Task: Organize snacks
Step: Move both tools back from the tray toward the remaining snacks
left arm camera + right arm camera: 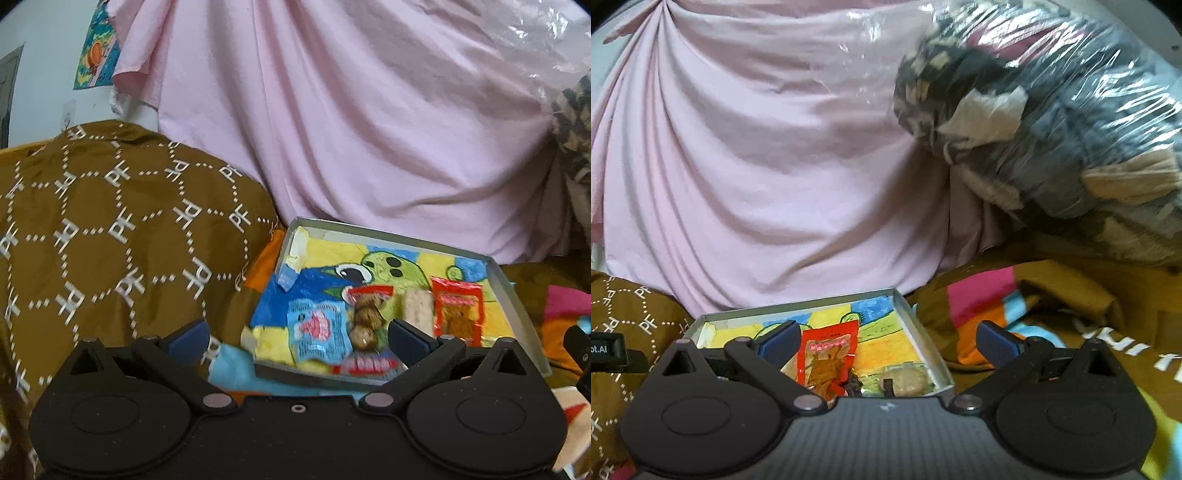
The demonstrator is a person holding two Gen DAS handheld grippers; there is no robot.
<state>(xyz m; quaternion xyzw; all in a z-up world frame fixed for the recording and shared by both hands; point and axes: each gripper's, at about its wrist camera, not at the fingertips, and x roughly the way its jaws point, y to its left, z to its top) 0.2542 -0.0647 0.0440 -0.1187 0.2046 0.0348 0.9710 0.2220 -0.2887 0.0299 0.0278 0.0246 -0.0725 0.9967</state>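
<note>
Both grippers stand released, jaws spread wide and holding nothing: the left gripper (297, 334) and the right gripper (886, 341) each hover just before a shallow tray (511, 291) lined with a bright cartoon drawing. Snacks lie side by side in the tray: a blue packet (318, 334), a skewer of brown balls (365, 319), a pale bar (419, 308) and a red packet (458, 310). Behind it hangs a pink sheet (351, 122); a brown patterned cloth (110, 229) lies to the left.
</note>
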